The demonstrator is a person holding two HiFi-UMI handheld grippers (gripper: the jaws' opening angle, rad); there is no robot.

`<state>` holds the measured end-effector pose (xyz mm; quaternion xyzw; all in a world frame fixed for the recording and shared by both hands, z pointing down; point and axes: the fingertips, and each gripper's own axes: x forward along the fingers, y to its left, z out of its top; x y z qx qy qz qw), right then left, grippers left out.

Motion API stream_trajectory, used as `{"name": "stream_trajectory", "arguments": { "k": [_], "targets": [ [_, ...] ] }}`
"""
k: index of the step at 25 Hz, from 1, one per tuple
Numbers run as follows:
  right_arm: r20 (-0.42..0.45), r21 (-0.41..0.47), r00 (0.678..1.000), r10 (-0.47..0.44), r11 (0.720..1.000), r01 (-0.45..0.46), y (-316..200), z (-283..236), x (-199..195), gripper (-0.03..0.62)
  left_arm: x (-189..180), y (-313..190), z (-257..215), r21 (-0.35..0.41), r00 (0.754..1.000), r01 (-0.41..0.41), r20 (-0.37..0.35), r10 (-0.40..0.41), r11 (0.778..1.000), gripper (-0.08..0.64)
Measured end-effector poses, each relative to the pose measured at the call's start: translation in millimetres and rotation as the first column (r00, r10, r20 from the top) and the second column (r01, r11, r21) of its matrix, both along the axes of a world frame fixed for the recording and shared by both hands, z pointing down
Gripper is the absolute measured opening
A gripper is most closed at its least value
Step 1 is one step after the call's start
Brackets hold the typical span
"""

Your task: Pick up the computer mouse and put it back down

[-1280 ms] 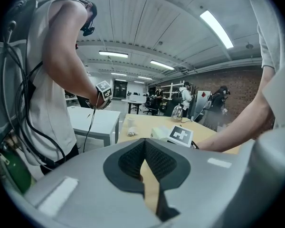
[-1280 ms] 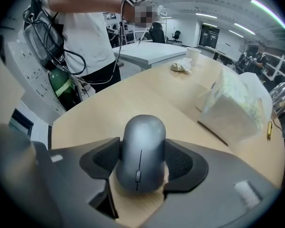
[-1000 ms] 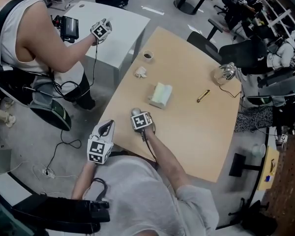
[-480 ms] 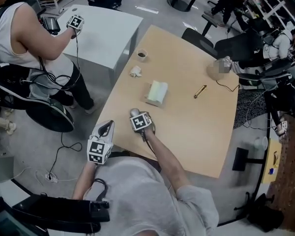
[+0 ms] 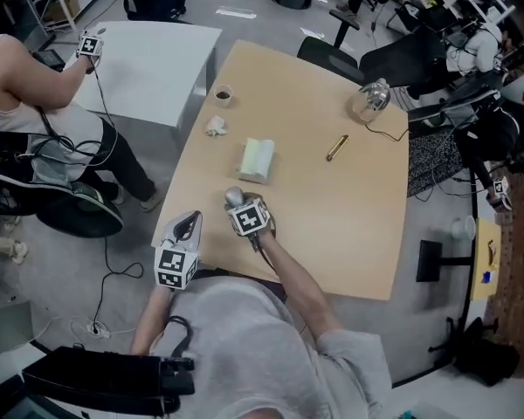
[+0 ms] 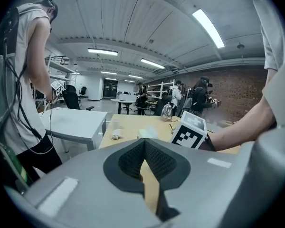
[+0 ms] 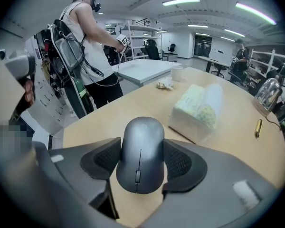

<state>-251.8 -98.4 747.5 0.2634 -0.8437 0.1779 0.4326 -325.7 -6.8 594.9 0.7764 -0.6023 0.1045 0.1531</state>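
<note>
Wooden table (image 5: 358, 216) lies below your right gripper (image 7: 141, 167), which is clamped on the grey computer mouse (image 7: 140, 146), apparently lifted. Next: lower it flat, then release. Your left gripper (image 6: 145, 160) has its jaws together.

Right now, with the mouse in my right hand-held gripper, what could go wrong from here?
1. The right hand-held gripper pinches the computer mouse only by its smooth curved sides; it might slip.
2. The tissue pack lies just beyond; setting down farther forward could bump it.
3. The table edge is close on the left; keep clear.
</note>
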Motion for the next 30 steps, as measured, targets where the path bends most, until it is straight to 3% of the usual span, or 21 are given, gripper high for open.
{"name": "stream_trajectory", "arguments": {
  "k": [4,12,19,30],
  "targets": [
    [0.057,-0.007,0.997,0.045,0.999,-0.045,-1,-16,15,0.287,14,-11,-1,0.003,1.0,-0.03,0.003,0.03,1.0,0.02],
    [0.166,0.067,0.976,0.14,0.986,-0.153,-6,-67,56,0.288,47,-38,-6,0.023,0.994,-0.109,0.001,0.109,0.994,0.02],
    [0.228,0.138,0.95,0.214,0.959,-0.249,-13,-104,100,0.288,72,-62,-9,0.04,0.984,-0.176,-0.002,0.176,0.984,0.02],
    [0.295,0.156,0.901,0.319,0.914,-0.375,1,-131,162,0.288,107,-81,-12,0.037,0.969,-0.248,0.003,0.248,0.968,0.02]
  ]
}}
